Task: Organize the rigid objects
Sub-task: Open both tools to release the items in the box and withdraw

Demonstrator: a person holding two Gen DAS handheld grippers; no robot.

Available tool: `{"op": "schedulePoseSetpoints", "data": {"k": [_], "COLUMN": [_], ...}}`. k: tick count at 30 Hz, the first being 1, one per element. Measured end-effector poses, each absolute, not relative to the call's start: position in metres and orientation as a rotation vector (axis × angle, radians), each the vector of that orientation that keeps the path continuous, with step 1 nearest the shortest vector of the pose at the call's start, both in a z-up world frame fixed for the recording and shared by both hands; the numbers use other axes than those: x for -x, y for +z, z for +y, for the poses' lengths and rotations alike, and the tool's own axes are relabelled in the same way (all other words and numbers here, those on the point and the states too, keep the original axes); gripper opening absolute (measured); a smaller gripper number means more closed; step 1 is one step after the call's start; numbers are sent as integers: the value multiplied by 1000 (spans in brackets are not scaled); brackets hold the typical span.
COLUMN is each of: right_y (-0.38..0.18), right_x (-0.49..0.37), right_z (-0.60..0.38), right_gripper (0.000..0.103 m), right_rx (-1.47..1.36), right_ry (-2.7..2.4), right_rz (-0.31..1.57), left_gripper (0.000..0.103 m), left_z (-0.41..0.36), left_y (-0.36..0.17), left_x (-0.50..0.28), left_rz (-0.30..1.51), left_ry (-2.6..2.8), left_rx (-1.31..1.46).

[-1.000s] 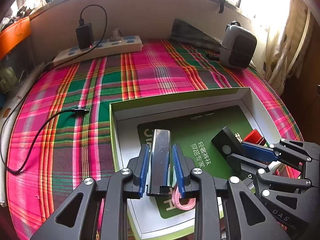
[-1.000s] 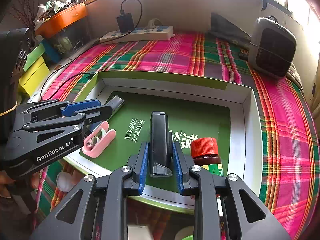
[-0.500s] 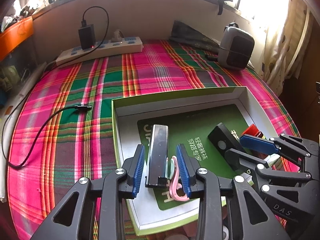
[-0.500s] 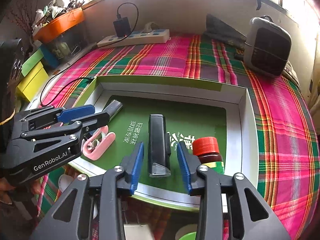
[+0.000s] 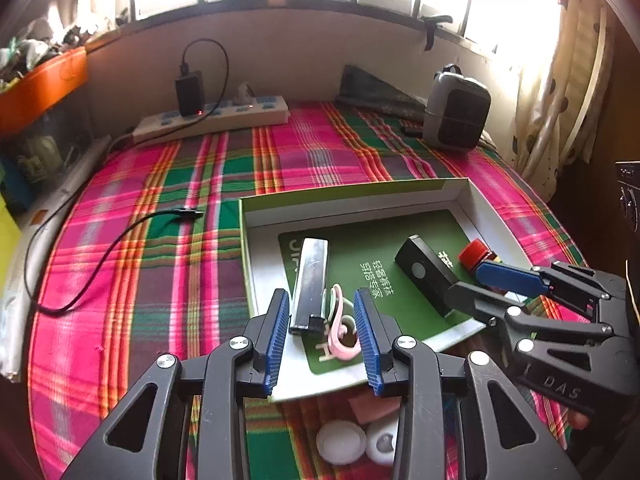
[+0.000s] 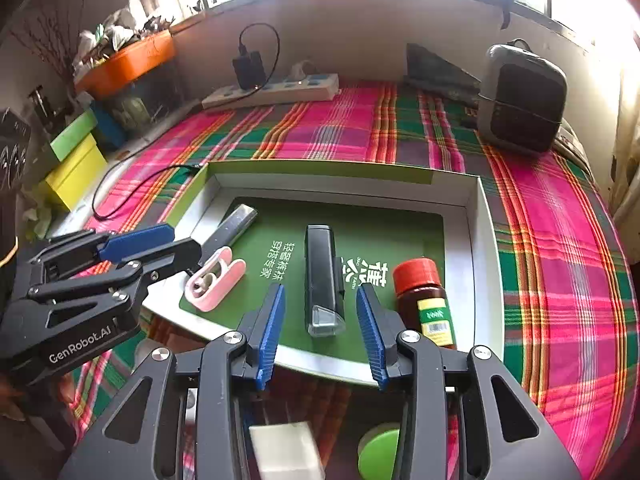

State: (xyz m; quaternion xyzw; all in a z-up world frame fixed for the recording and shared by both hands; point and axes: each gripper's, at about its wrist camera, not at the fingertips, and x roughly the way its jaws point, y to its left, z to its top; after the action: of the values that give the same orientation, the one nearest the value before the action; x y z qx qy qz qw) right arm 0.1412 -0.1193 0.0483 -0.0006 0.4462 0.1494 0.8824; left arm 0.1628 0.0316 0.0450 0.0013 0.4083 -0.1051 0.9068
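Observation:
A shallow box (image 5: pixel 476 200) (image 6: pixel 476 240) with a green card inside lies on the plaid cloth. In it lie a silver bar (image 5: pixel 310 280) (image 6: pixel 232 228), a pink clip (image 5: pixel 340 330) (image 6: pixel 216 280), a black device (image 5: pixel 428 278) (image 6: pixel 322 276) and a red-capped jar (image 5: pixel 476 252) (image 6: pixel 424 300). My left gripper (image 5: pixel 322 338) is open and empty, just short of the bar and clip. My right gripper (image 6: pixel 322 334) is open and empty, its jaws either side of the black device's near end. Each gripper shows in the other's view (image 5: pixel 500 292) (image 6: pixel 148 250).
A power strip (image 5: pixel 212 118) with a charger, a grey heater (image 5: pixel 456 114) (image 6: pixel 520 98) and a loose black cable (image 5: pixel 108 252) lie on the cloth. Small white and green items (image 5: pixel 340 440) (image 6: pixel 378 454) sit below the box's near edge. Yellow and green boxes (image 6: pixel 76 168) stand at left.
Both grippers have opened and let go: the left released the silver bar, the right the black device. Both have pulled back toward me and up, leaving the objects in the box.

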Motion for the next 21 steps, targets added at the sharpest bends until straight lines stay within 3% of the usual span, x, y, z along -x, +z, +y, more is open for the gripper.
{"op": "schedulePoseSetpoints", "data": {"k": [21], "right_y": [64], "right_x": [-86], "right_z": [-172], "right_gripper": [39], "right_rx": [-76], "right_ry": [224], "right_rz": [816], "left_gripper": [43], "left_z": [53], "left_y": [34], "left_x": [-103], "left_rz": [828], "left_ry": [-187], "left_rx": [98]}}
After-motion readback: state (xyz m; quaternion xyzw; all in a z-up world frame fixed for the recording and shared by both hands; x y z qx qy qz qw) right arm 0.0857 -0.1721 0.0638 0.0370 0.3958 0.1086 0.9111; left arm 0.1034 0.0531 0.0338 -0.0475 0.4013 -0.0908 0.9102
